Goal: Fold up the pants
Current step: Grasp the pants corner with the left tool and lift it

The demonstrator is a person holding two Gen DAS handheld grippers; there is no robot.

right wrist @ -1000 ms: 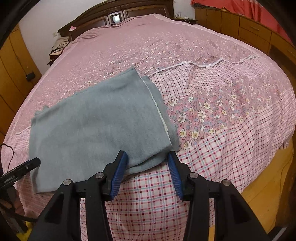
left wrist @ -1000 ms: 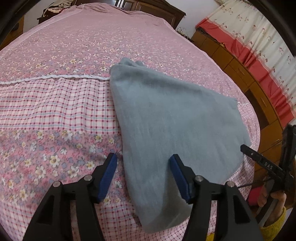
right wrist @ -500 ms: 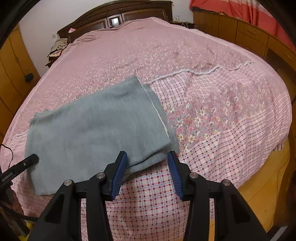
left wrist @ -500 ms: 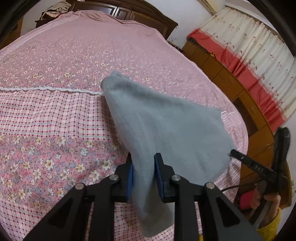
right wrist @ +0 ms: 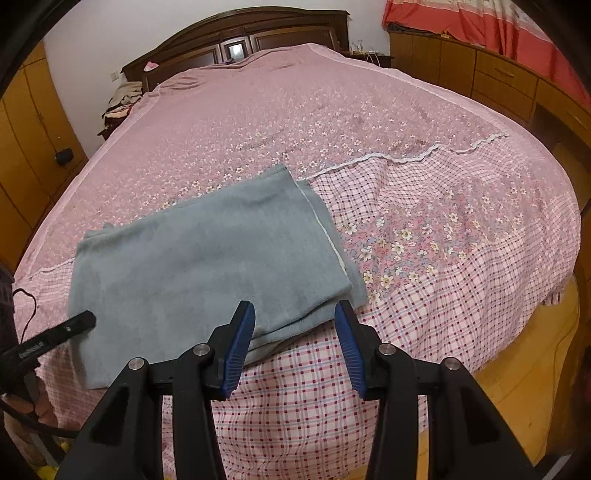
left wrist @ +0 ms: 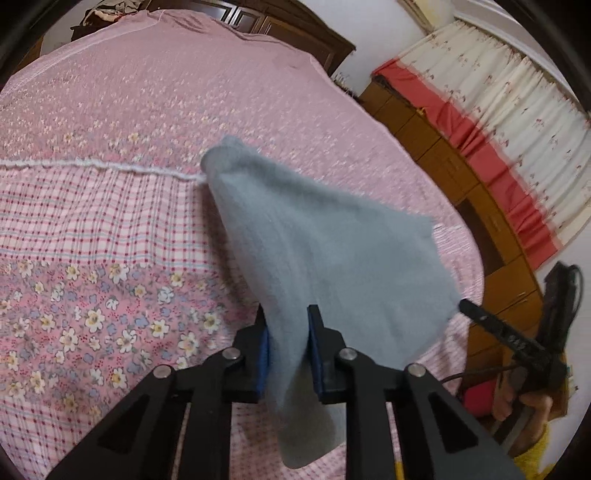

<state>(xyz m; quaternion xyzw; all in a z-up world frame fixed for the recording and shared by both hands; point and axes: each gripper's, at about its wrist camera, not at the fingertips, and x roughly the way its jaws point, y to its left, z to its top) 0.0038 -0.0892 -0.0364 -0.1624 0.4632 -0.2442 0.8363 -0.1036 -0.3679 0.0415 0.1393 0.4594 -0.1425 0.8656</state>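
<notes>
Grey-blue folded pants (right wrist: 207, 258) lie on the near part of the pink bed (right wrist: 406, 110). In the left wrist view my left gripper (left wrist: 288, 332) has its jaws closing on the near edge of the pants (left wrist: 332, 258). Its blue pads press the cloth, which is pulled up into a ridge. My right gripper (right wrist: 295, 332) hovers open over the pants' other near corner, with nothing pinched between its pads. The left gripper's black finger (right wrist: 55, 336) shows at that view's left edge.
The bedspread is floral at the far end and checked near its rounded front edge (right wrist: 443, 350). A dark headboard (right wrist: 240, 33) stands at the far end. Wooden cabinets (right wrist: 480, 74) and red-and-cream curtains (left wrist: 517, 147) line one side, and a wardrobe (right wrist: 22, 147) lines the other.
My left gripper's jaws went from wide apart to pinching the pants' near edge, and the cloth has bunched up there. The right gripper stays open and has risen slightly.
</notes>
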